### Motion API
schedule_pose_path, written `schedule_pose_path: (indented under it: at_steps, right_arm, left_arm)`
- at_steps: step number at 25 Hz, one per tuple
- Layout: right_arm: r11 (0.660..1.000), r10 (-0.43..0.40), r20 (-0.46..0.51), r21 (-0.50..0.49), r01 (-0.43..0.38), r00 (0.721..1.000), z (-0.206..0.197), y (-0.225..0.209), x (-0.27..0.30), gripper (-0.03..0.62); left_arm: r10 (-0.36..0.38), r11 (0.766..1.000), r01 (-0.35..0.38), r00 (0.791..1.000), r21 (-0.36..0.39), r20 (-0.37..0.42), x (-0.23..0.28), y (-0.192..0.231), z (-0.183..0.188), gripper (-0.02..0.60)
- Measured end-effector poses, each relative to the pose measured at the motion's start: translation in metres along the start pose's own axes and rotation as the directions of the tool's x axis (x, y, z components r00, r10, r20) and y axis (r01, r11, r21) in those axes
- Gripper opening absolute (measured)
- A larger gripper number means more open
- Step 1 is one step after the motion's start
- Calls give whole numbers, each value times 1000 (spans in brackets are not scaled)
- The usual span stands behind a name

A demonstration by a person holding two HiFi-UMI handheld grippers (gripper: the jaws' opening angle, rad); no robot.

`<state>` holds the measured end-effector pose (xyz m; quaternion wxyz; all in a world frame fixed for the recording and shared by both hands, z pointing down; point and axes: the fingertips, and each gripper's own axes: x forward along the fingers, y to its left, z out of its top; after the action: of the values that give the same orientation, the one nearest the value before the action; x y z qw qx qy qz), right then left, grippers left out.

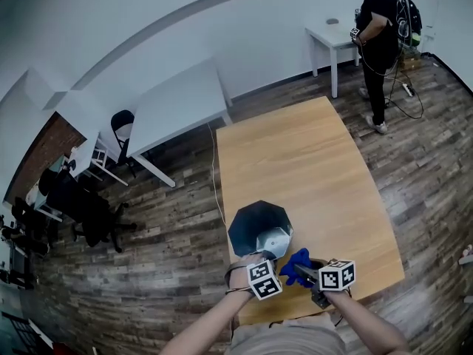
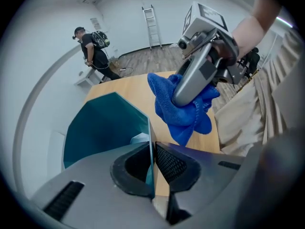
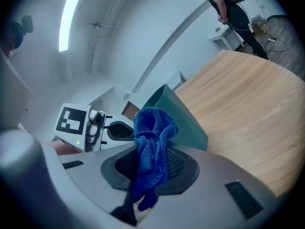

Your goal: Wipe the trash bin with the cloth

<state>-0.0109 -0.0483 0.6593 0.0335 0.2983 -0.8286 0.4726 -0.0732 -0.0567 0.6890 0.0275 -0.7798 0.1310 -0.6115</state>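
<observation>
Wooden table [image 1: 310, 161], near edge: left gripper [image 2: 153, 166] pinches the wall of the teal trash bin [image 2: 102, 128]; right gripper [image 3: 151, 168] clenches the blue cloth [image 3: 151, 128] beside it. Wiping pressure could slip that thin wall free.

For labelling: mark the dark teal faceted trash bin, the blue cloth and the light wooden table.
Dark teal faceted trash bin [image 1: 251, 222], head view, on its inner wall.
Blue cloth [image 3: 151, 124], right gripper view, on its bunched top.
Light wooden table [image 1: 295, 161], head view, on its bare top.
</observation>
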Motion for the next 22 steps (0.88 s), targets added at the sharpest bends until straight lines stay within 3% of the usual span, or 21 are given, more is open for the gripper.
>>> schedule_pose_path:
  at_steps: [4,9,22]
  right_arm:
    - [1000,25,29,-7,-24,999,9,16,10,78]
    - [1000,-4,3,-12,4,1000,4,12,30,78]
    - [992,-116,-149,23,120,982,-53,-63,87,78]
  left_arm:
    - [-3,1000,4,1000,-13,6,2,-3,4,37]
    - [14,1000,-14,1000,10,9,2,-2,4,37]
    - [6,999,-6,1000,49,7,4,-3,4,37]
